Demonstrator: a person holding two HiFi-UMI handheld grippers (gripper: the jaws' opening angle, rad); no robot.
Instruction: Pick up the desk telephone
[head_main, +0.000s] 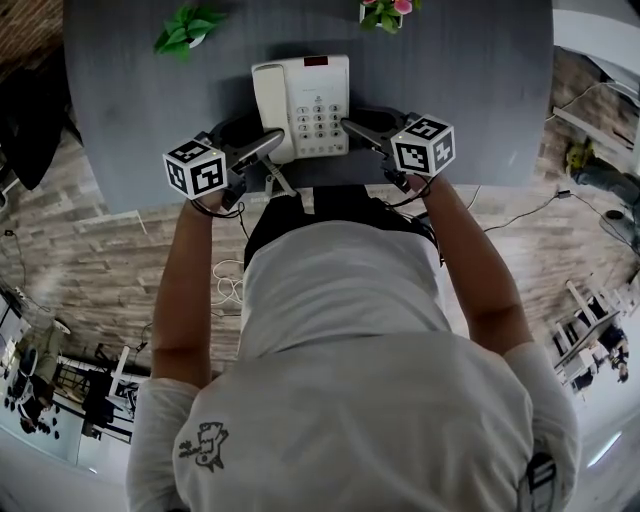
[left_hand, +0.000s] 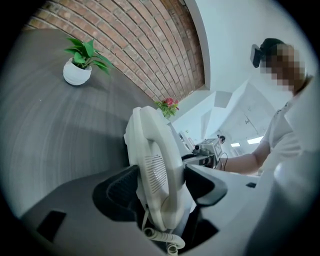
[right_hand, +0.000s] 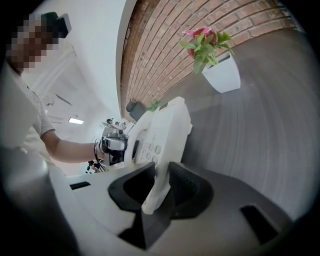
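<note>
The white desk telephone (head_main: 310, 105) lies on the dark grey table (head_main: 130, 100) near its front edge, handset on its left side. My left gripper (head_main: 268, 150) straddles the handset (left_hand: 155, 170); the jaws stand wide with a pad close on either side and no clear press. The coiled cord (left_hand: 160, 239) hangs below the jaws. My right gripper (head_main: 352, 128) comes in from the other side. In the right gripper view its pads pinch the telephone's thin right edge (right_hand: 159, 175), with the keypad (right_hand: 147, 145) just beyond. The two grippers face each other across the telephone.
A green plant in a white pot (head_main: 185, 28) stands at the back left of the table, and a pink-flowered plant (head_main: 385, 12) at the back middle. The table's front edge runs just under both grippers. Cables lie on the stone floor (head_main: 560, 210) to the right.
</note>
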